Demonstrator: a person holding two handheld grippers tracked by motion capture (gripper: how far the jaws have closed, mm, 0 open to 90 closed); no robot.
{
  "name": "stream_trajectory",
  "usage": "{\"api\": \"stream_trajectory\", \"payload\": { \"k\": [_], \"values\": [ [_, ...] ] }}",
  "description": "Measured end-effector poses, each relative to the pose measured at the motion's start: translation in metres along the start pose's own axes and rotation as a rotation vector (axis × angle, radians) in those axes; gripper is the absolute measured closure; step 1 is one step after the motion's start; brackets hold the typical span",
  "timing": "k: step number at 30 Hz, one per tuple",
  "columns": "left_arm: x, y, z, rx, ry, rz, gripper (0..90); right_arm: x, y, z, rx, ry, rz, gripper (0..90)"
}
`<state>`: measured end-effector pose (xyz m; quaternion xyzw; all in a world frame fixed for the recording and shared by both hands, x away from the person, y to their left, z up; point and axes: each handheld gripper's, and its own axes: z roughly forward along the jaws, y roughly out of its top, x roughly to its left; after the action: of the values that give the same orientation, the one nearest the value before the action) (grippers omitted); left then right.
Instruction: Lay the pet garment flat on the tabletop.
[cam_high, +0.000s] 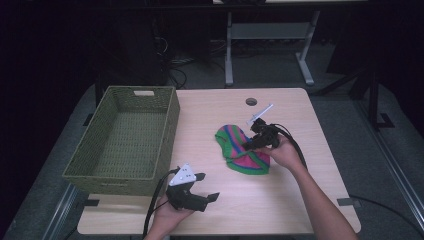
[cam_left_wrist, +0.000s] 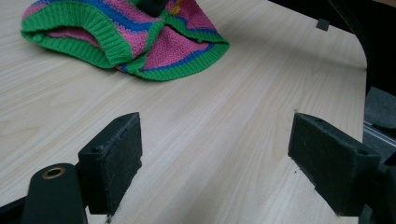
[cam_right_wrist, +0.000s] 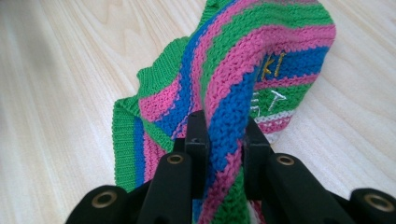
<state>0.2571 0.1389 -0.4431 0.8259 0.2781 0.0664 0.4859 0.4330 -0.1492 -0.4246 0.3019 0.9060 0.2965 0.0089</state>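
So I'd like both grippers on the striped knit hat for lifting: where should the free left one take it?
Probably the ribbed green hem of the striped knit hat, from the person's side, low over the table. The left gripper is open and faces it; that hem bulges up in a graspable fold. The right gripper pinches a raised fold farther along.

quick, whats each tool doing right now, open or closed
left tool: open, holding nothing, above the bare table.
right tool: closed on a fold of the striped knit hat.

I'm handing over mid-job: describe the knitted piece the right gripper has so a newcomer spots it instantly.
On the pale wooden table, right of the green woven basket, lies a striped knitted garment. The right gripper is shut on a fold of it. Its pink, green and blue stripes are unmistakable.
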Motion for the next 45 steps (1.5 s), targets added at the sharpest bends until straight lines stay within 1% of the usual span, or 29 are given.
{"api": "stream_trajectory", "payload": {
  "k": [4,7,9,11,12,14,17,20,23,26,29,36,37,38,40,41,42,44,45],
  "values": [
    [0.000,0.000,-0.001,-0.001,0.003,0.006,17.2,0.000,-0.001,-0.004,-0.011,0.010,0.006,77.6],
    [0.000,0.000,-0.001,-0.002,0.003,0.003,17.2,-0.001,-0.002,-0.010,-0.024,0.023,0.011,77.6],
    [0.001,0.000,-0.001,-0.004,0.001,0.001,17.2,-0.001,-0.002,-0.012,-0.028,0.022,0.012,77.6],
    [0.001,0.000,-0.002,-0.006,0.003,0.004,17.2,-0.001,-0.002,-0.016,-0.047,0.030,0.011,77.6],
    [0.001,0.000,-0.002,-0.006,0.003,0.004,17.2,-0.001,-0.002,-0.016,-0.047,0.030,0.011,77.6],
    [0.002,0.000,-0.004,-0.013,0.009,-0.002,17.2,0.001,-0.002,-0.018,-0.049,0.032,0.003,77.7],
    [0.004,-0.001,-0.005,-0.007,0.013,0.001,17.2,0.004,-0.002,-0.024,-0.059,0.033,-0.010,77.6],
    [0.003,-0.001,-0.004,-0.017,0.010,-0.010,17.2,0.006,-0.002,-0.029,-0.070,0.037,-0.008,77.7],
    [0.002,0.000,-0.004,-0.020,0.008,-0.007,17.2,0.009,-0.002,-0.039,-0.096,0.046,-0.004,77.8],
    [0.002,0.000,-0.005,-0.016,0.011,0.001,17.2,0.011,-0.003,-0.043,-0.104,0.041,-0.005,77.8],
    [0.002,0.000,-0.005,-0.021,0.010,-0.007,17.2,0.016,-0.003,-0.051,-0.115,0.033,-0.020,77.8],
    [0.002,-0.001,-0.005,-0.022,0.014,-0.009,17.2,0.024,-0.003,-0.063,-0.136,0.041,-0.029,77.8],
    [0.002,-0.001,-0.006,-0.017,0.014,-0.005,17.2,0.027,-0.003,-0.066,-0.137,0.046,-0.027,77.8],
    [0.002,-0.001,-0.006,-0.017,0.014,-0.005,17.2,0.029,-0.003,-0.067,-0.141,0.041,-0.033,77.8],
    [0.002,-0.001,-0.006,-0.026,0.014,-0.009,17.2,0.031,-0.003,-0.069,-0.142,0.038,-0.037,77.8],
    [0.002,-0.001,-0.006,-0.030,0.013,-0.013,17.1,0.035,-0.004,-0.073,-0.149,0.046,-0.041,77.8],
    [0.003,-0.001,-0.007,-0.024,0.014,-0.005,17.1,0.035,-0.004,-0.073,-0.149,0.046,-0.041,77.8],
    [0.003,-0.001,-0.007,-0.024,0.016,-0.005,17.1,0.039,-0.005,-0.077,-0.155,0.047,-0.044,77.8],
    [0.003,-0.001,-0.007,-0.023,0.017,-0.006,17.1,0.044,-0.006,-0.082,-0.164,0.049,-0.041,77.8]
  ]
}}
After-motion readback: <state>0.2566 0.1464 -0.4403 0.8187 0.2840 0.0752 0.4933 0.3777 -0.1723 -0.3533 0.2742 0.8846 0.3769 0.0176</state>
